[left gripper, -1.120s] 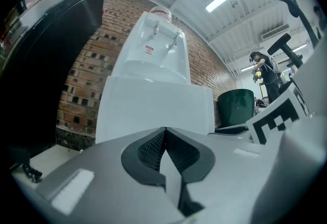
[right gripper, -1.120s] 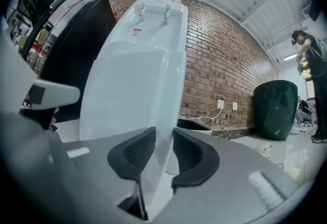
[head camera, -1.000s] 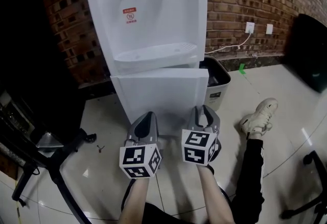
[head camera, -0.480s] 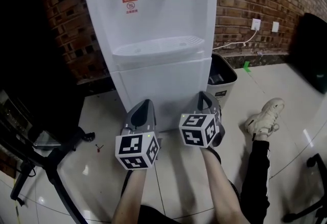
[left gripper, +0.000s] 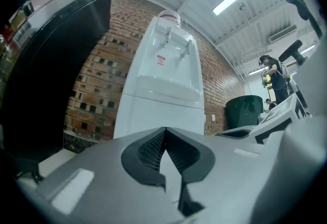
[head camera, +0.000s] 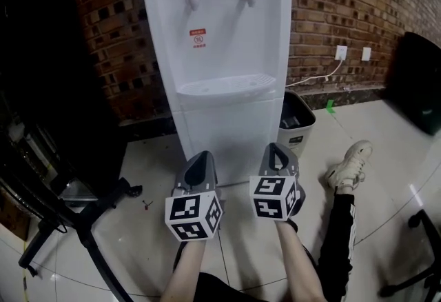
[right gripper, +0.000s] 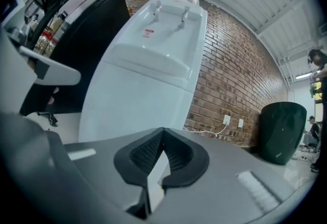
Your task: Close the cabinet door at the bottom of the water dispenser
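The white water dispenser (head camera: 220, 52) stands against the brick wall, with its red and blue taps up top. Its bottom cabinet door (head camera: 231, 132) lies flush with the body. Both grippers hang side by side just in front of that door without touching it. My left gripper (head camera: 204, 156) is shut with nothing between its pads. My right gripper (head camera: 276, 147) is shut and empty too. In the left gripper view the dispenser (left gripper: 163, 90) rises above the closed left gripper (left gripper: 164, 130). The right gripper view shows the dispenser (right gripper: 148, 80) above the closed right gripper (right gripper: 163, 130).
A dark waste bin (head camera: 298, 121) sits right of the dispenser, below a wall socket (head camera: 340, 53) with a cable. A tall black cabinet (head camera: 55, 87) and a black stand's legs (head camera: 83, 221) are at left. The person's leg and white shoe (head camera: 350, 163) stretch out at right.
The cabinet door stood slightly ajar a second ago and now lies flush. Both grippers have drawn back a little from it and risen, and the view has tilted up.
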`<state>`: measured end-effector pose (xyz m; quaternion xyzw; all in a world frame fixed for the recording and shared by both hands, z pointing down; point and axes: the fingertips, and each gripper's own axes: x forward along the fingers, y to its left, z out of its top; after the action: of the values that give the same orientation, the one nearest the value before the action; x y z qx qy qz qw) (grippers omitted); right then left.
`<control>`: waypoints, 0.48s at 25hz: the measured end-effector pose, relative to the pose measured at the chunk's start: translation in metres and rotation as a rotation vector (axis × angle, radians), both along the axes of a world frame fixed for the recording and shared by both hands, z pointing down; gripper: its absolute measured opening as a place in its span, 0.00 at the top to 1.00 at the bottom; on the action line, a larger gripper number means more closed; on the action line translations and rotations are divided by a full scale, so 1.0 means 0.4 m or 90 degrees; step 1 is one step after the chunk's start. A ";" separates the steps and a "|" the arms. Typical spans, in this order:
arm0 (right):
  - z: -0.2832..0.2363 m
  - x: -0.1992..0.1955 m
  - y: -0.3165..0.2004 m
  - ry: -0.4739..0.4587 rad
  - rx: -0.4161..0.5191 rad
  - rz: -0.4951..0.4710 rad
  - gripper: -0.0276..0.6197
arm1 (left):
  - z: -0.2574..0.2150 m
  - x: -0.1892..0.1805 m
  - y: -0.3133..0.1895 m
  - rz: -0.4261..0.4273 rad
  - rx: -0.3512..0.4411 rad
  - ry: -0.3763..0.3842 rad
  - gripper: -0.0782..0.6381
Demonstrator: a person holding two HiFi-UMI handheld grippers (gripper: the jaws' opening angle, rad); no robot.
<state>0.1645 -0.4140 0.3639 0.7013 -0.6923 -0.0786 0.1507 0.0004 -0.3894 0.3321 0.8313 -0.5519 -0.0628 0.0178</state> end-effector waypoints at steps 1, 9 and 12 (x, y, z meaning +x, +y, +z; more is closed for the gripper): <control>-0.028 -0.009 0.031 -0.011 0.013 -0.007 0.95 | -0.024 -0.007 0.026 0.001 0.006 0.004 0.87; -0.150 -0.178 0.407 -0.114 0.104 -0.147 0.95 | -0.101 -0.040 0.361 0.047 0.021 0.046 0.87; -0.122 -0.227 0.504 -0.076 0.105 -0.133 0.95 | -0.052 -0.045 0.431 0.033 -0.007 0.018 0.87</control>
<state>0.0738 -0.2124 0.3151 0.6388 -0.7606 -0.1082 0.0421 -0.0175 -0.2171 0.3111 0.8441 -0.5305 -0.0713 0.0317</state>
